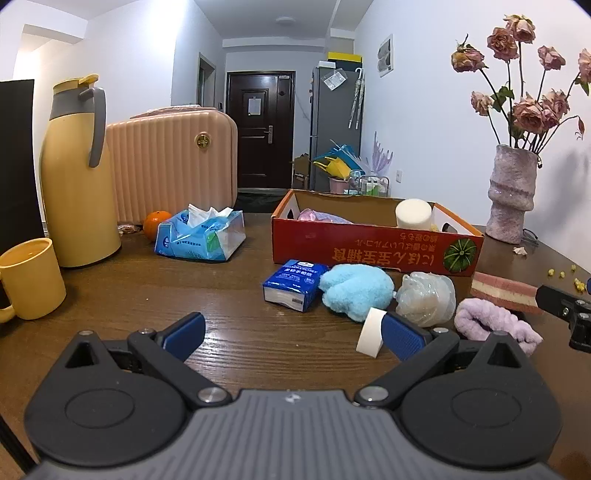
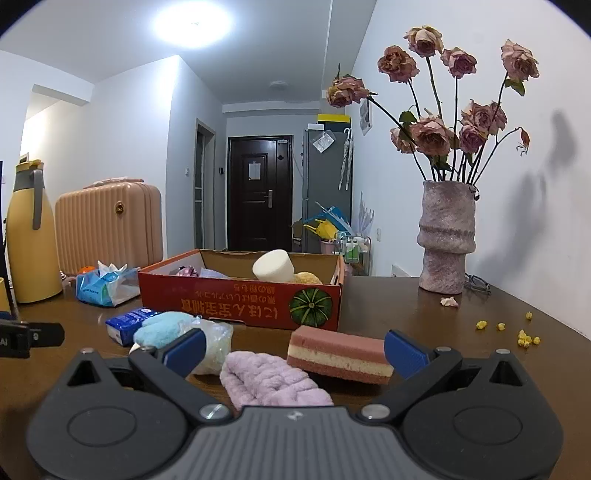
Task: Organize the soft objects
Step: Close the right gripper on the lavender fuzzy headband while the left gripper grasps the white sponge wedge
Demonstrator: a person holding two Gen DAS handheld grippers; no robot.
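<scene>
A dark wooden table point(image 1: 229, 291) faced a hallway door point(image 1: 260, 129); the red cardboard box point(image 2: 240, 299) held a white foam cylinder point(image 2: 273, 266). Both grippers' fingers stood apart, empty.

A ceiling lamp point(image 2: 192, 23) blows out white above my right view and throws soft vase point(image 2: 446, 236) shadows on the wall point(image 2: 535, 206). The counter point(image 1: 240, 332) shows faint glare. Both views bend hard at the edges, corners black; my tongs' near housing blurs.
</scene>
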